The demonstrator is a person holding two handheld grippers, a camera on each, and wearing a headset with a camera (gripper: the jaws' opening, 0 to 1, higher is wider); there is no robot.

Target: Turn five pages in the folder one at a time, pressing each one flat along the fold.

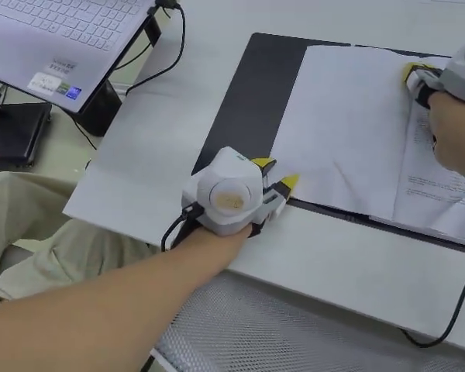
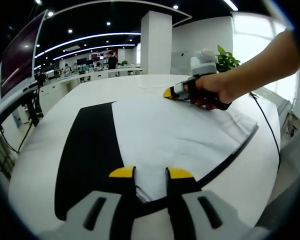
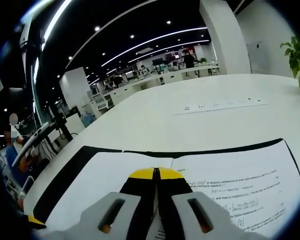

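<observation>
Head view: the open folder (image 1: 248, 101) lies on the table (image 1: 178, 155), left gripper (image 1: 277, 173) at its near edge; left gripper view: jaws apart over the blank page (image 2: 160, 130) (its corner between them); right gripper view: right gripper (image 3: 155, 173), jaws together, at the fold.

No legible text on page (image 1: 438, 200) or laptop stickers (image 1: 50, 81)

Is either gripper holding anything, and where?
Nothing clearly held. Left gripper open at near corner of turned page; right gripper shut at the fold.
</observation>
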